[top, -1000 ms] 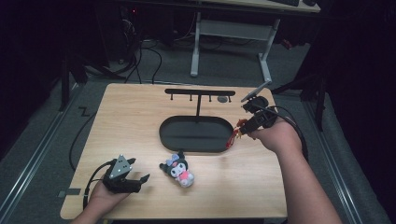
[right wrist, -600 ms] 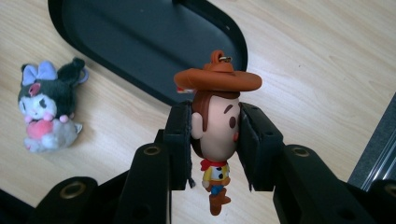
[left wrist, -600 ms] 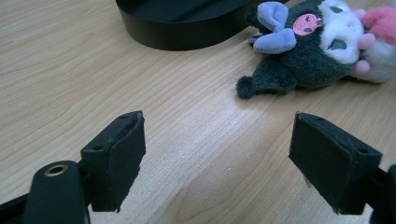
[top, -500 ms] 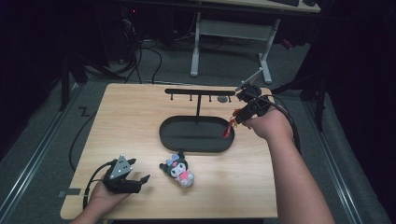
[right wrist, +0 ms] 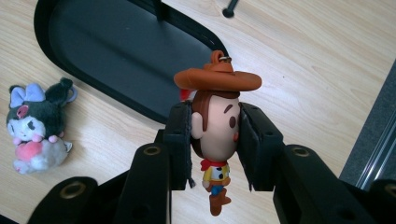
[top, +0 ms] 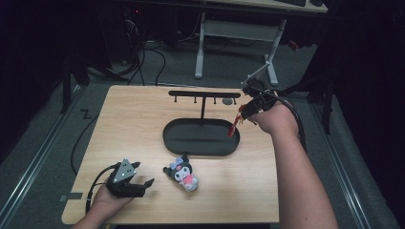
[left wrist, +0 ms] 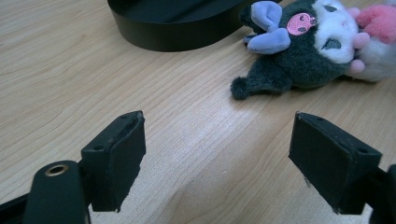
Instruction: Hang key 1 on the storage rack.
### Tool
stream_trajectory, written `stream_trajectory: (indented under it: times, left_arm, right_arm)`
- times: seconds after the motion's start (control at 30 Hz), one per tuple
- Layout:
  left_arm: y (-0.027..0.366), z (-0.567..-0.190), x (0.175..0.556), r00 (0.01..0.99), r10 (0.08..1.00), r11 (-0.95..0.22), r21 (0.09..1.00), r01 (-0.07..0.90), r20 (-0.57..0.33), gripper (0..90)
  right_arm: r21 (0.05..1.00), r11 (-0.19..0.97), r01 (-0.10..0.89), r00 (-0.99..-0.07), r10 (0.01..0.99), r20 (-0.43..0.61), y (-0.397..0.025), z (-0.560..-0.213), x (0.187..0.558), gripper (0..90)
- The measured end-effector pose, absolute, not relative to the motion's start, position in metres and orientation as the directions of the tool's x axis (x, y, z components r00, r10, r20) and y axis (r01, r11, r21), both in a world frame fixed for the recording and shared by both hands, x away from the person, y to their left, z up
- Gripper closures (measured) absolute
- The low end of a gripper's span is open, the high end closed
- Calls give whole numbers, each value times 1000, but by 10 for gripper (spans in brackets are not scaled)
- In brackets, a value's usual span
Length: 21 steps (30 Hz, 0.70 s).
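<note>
Right gripper view: the right claw clamps the cowboy keychain by its head; raise its ring toward the hook rack ahead, while the left claw gapes, idle.

plush toy, black tray, hook rack

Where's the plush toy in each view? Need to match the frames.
High view: the plush toy lies on the table, low centre, just in front of the black oval tray.
Left gripper view: plush toy at the top right, ahead of the open left tool.
Right gripper view: plush toy at the left edge, beside the tray.
Shared landmark: the black oval tray.
</note>
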State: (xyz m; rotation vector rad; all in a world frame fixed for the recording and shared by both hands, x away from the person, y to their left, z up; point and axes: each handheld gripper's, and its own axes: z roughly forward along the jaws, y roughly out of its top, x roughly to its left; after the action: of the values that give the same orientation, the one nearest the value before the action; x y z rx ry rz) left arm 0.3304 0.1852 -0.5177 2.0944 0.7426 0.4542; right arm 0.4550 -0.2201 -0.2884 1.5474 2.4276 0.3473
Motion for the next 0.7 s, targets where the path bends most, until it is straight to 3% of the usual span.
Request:
stream_trajectory:
  times: [0.7]
  left_arm:
    - [175,-518,330,787,615,-478,816,325,47,192]
  right_arm:
    - [382,359,852,-358,931,-75,-214,-294,492,668]
